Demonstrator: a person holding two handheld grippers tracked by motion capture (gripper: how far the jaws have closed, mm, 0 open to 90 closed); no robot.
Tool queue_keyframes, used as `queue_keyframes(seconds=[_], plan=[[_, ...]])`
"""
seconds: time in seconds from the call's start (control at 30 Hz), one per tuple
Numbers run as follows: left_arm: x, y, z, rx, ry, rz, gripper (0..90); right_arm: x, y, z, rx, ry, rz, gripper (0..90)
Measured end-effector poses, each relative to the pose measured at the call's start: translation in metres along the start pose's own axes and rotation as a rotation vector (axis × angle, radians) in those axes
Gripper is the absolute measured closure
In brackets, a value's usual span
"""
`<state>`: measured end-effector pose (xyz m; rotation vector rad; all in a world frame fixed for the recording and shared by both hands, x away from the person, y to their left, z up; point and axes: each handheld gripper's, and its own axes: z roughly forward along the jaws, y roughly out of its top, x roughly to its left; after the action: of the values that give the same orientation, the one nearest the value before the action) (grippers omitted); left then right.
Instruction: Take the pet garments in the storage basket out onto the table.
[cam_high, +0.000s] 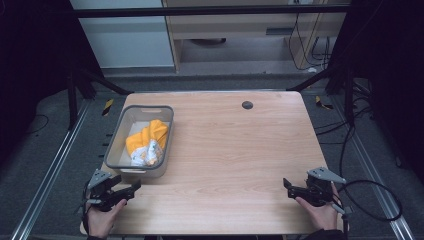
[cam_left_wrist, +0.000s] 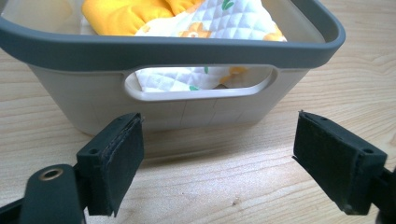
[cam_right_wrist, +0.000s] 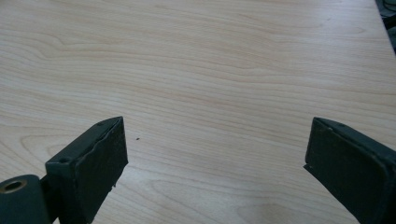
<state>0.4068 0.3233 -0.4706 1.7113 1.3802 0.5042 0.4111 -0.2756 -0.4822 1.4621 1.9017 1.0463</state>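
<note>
Currently I log both hands low at the near edge of the wooden table (cam_high: 235, 150). My left hand (cam_high: 102, 220) comes in at the near left corner, palm wrapped under the left gripper (cam_high: 131, 187), which points right and slightly far, toward the basket. Jaws stand wide apart, nothing between them; in the left gripper view (cam_left_wrist: 217, 156) they frame bare wood just short of the basket's near wall.

My right hand (cam_high: 322, 212) sits at the near right, holding the right gripper (cam_high: 287, 186) aimed left across the table. Its jaws are also spread wide and empty (cam_right_wrist: 215, 163), over plain woodgrain.

Grey plastic basket (cam_high: 120, 137) rests at the left side of the table, handle slot (cam_left_wrist: 201, 84) facing the left gripper. Inside lies a bundled cloth (cam_high: 146, 141), yellow-orange with a white quilted part bearing small orange and green printed motifs. No legible writing or brand on basket, cloth or grippers.

Small dark round fitting (cam_high: 247, 105) sits in the tabletop near the far edge.
</note>
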Motion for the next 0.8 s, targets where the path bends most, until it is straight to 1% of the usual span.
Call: queue_keyframes(seconds=[0.1,0.23,0.37,0.43,0.5,0.67,0.8], plan=[[-0.001,0.001,-0.002,-0.003,0.006,0.006,17.3,0.003,-0.001,0.001,0.012,0.007,-0.006,5.0],[-0.003,0.002,-0.004,-0.008,0.008,0.023,18.8,0.004,0.000,-0.001,0.000,0.009,-0.005,5.6],[-0.003,0.003,-0.007,-0.016,0.008,0.022,19.5,0.005,-0.001,0.000,0.010,0.013,-0.013,5.9],[-0.005,0.004,-0.009,-0.022,0.006,0.023,20.0,0.007,0.000,0.000,0.014,0.018,-0.007,6.1],[-0.006,0.005,-0.010,-0.030,0.014,0.030,20.4,0.007,0.000,0.000,0.013,0.020,-0.007,6.3],[-0.006,0.008,-0.012,-0.044,0.017,0.037,21.0,0.006,-0.001,0.000,0.008,0.009,-0.008,6.8],[-0.006,0.011,-0.014,-0.051,0.011,0.037,21.0,0.006,-0.001,0.001,0.005,0.016,-0.001,7.7]])
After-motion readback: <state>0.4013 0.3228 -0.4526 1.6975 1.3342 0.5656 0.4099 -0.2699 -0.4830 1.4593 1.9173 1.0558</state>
